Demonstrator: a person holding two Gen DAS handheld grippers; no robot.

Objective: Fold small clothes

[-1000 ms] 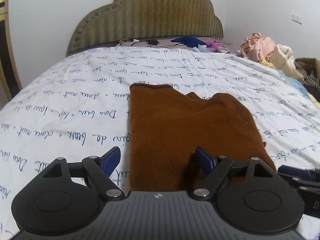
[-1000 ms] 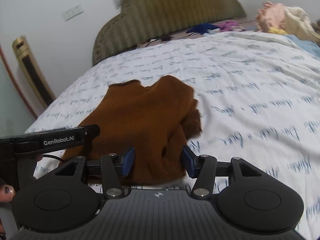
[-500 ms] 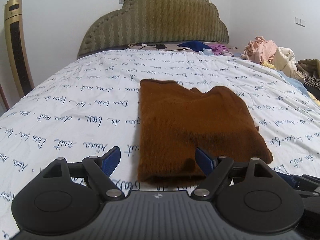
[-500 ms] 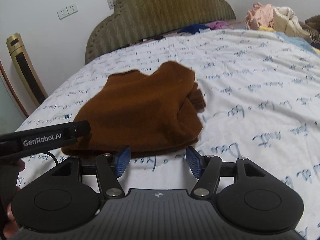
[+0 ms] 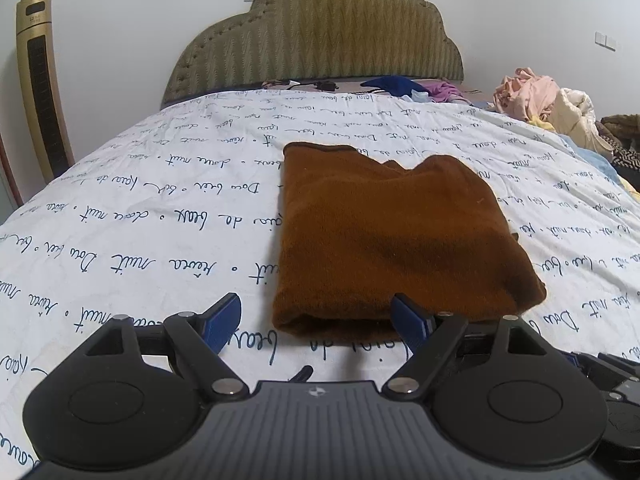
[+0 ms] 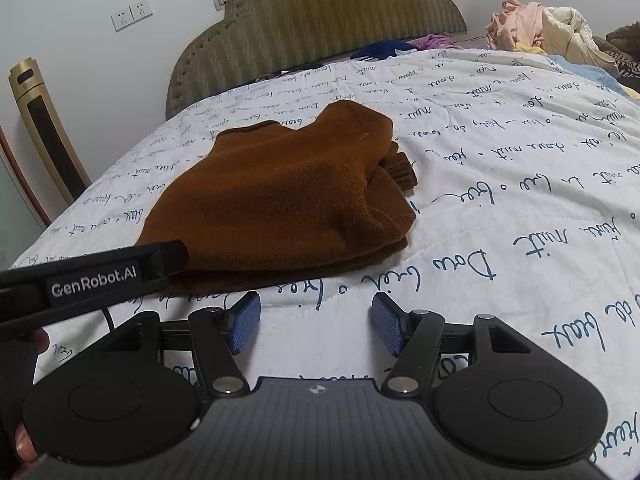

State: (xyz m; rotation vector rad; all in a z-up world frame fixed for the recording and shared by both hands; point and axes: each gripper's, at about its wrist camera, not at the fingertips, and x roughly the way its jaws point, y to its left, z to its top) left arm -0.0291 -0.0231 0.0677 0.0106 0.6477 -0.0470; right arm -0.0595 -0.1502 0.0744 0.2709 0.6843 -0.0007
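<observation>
A brown knit sweater (image 5: 392, 236) lies folded on the white bedspread with blue script (image 5: 160, 216). It also shows in the right wrist view (image 6: 280, 196), with a ribbed cuff (image 6: 400, 170) sticking out at its right side. My left gripper (image 5: 318, 318) is open and empty, just in front of the sweater's near edge. My right gripper (image 6: 316, 322) is open and empty, a little short of the sweater's near edge. The left gripper's body (image 6: 88, 280) shows at the left of the right wrist view.
A padded olive headboard (image 5: 320, 36) stands at the far end. A pile of clothes (image 5: 548, 100) lies at the far right, and blue and purple garments (image 5: 404, 86) lie near the headboard. A gold tower fan (image 5: 40, 80) stands left of the bed.
Both grippers have drawn back from the sweater, which now lies free on the bed. Both stay open.
</observation>
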